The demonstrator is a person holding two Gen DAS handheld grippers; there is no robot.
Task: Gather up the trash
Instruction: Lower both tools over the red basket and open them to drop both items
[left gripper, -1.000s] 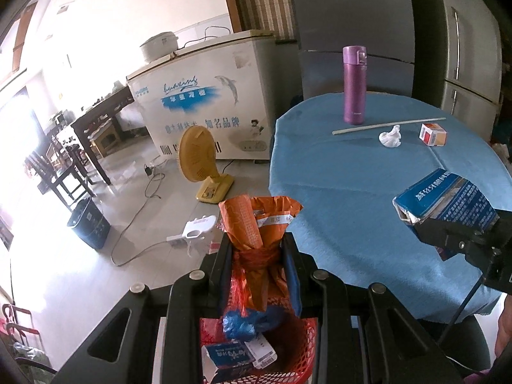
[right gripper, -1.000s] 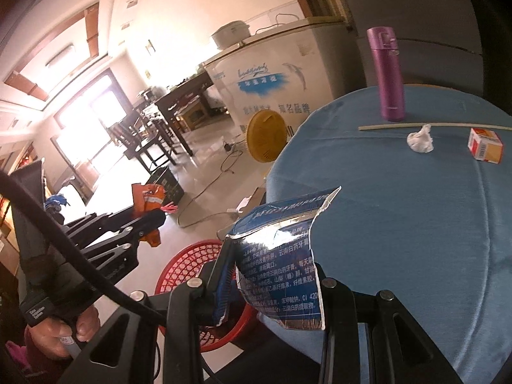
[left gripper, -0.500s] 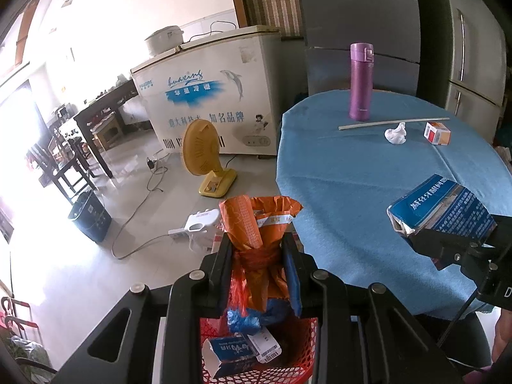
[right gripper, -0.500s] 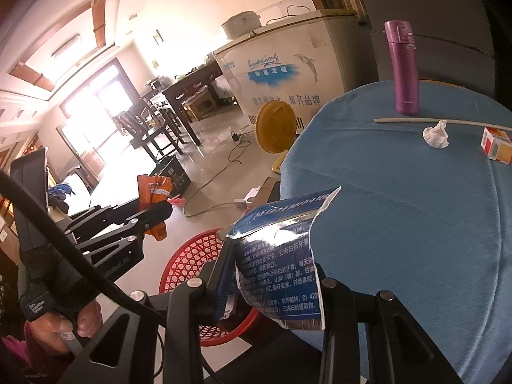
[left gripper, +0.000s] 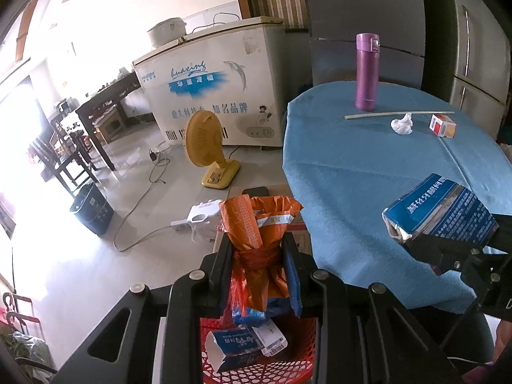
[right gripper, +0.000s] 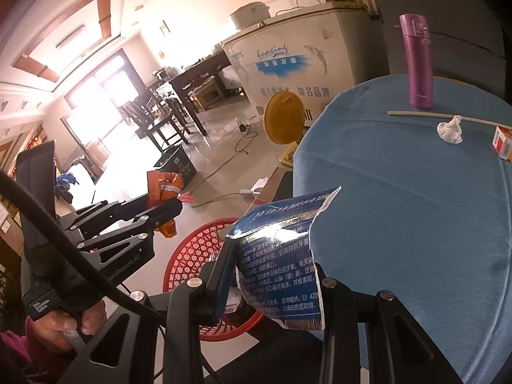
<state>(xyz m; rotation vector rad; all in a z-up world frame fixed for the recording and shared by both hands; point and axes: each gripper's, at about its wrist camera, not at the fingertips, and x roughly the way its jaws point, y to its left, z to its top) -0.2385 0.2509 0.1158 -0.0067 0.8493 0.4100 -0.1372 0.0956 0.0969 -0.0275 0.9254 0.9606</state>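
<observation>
Nearest the left wrist camera, the left gripper (left gripper: pixel 257 256) has its black fingers (left gripper: pixel 222 257) pinching a crumpled orange plastic wrapper (left gripper: pixel 260 224) tied with a red band. It hangs above a round red plastic mesh basket (left gripper: pixel 304 369) on the floor. Inside the basket lie a torn blue and white carton (left gripper: pixel 235 345) and a bit of blue wrapping.

In the right wrist camera, the right gripper (right gripper: pixel 275 275) has its fingers (right gripper: pixel 224 262) clamped on a torn blue cardboard box with white Chinese print (right gripper: pixel 281 256). The box is held at the near edge of a round counter covered with a blue cloth (right gripper: pixel 416 224), just beside the red basket, which sits on the floor to the box's left. A hand (right gripper: pixel 64 323) at the lower left grips the handle of the left gripper.

Further back on the counter lie a crumpled white tissue (left gripper: pixel 402 124), a small red and white box (left gripper: pixel 442 124) and a long pale stick (left gripper: pixel 396 114). The stick lies just behind the tissue. A tall purple flask (left gripper: pixel 367 71) stands upright behind the stick.

On the tiled floor beyond the basket are a white power strip with a cable (left gripper: pixel 200 217), a yellow table fan (left gripper: pixel 209 147) and a dark bin (left gripper: pixel 91 208). Behind them stands a white chest freezer with a blue dolphin label (left gripper: pixel 211 86). Dark wooden chairs and a table stand to the left in bright window light.
</observation>
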